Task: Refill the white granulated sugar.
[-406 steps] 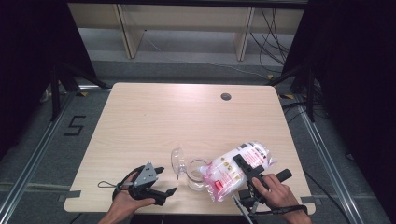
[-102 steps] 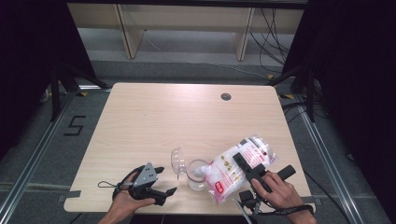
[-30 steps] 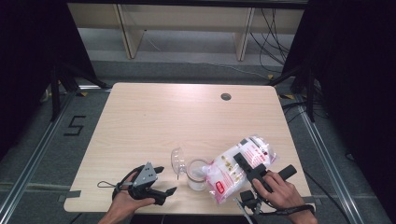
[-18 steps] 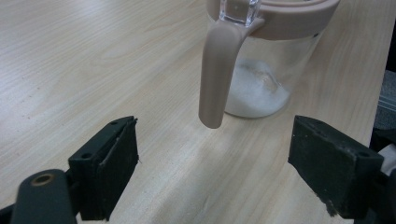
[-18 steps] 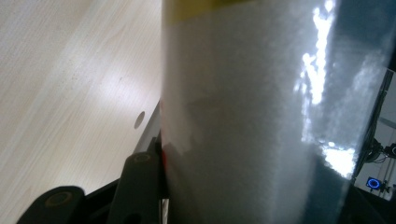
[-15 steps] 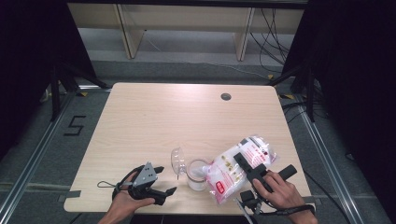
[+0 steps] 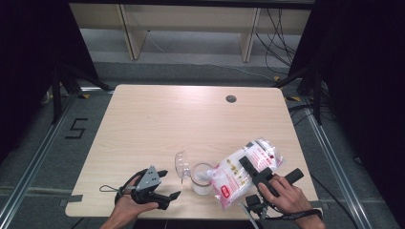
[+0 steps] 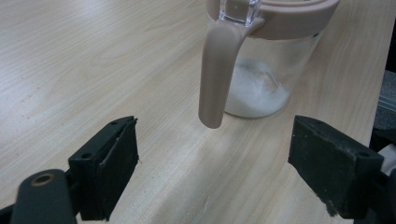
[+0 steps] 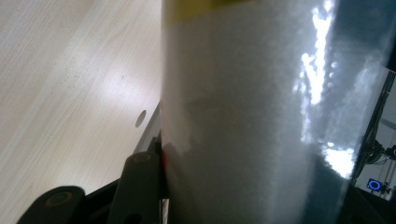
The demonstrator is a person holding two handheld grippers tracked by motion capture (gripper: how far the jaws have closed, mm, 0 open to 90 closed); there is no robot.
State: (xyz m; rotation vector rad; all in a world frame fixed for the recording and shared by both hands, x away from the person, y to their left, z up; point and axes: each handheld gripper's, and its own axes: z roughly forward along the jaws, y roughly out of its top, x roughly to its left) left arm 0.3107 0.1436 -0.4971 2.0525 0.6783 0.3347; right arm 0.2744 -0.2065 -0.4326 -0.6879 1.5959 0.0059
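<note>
I work at a pale wood table (image 7: 157, 124) with rounded corners and a dark round hole (image 7: 231, 98) near its far edge. Around it lies grey floor with metal rails, a "5" marked on the floor (image 7: 76, 128) to the left, a wooden shelf frame (image 7: 191, 24) beyond, cables trailing at the far right, and black curtains on both sides.

Most of the table is bare: the whole far half and the left side lie open. Everything I handle sits crowded by the near edge. My left tongs (image 7: 162, 183) rest near that edge, jaws wide apart and holding nothing, pointing toward the jar (image 7: 201, 179). My right tongs (image 7: 250, 167) are clamped on a bag (image 7: 241, 174) of white grains, tilted with its low end over the jar's mouth. The jar's clear lid (image 7: 182, 164) stands swung open on its left.

The left gripper view shows what the high view cannot: the jar (image 8: 266, 70) has a beige rim and a beige handle (image 8: 217, 74) hanging down its side, and a shallow heap of white powder (image 8: 254, 95) lies on its bottom. The handle sits between my open jaws but farther off, touching neither.

The right gripper view presses close on the bag (image 9: 252, 121), its white grains behind glossy film, a yellow band at the top, with the table and its hole (image 9: 140, 118) off to the left.
</note>
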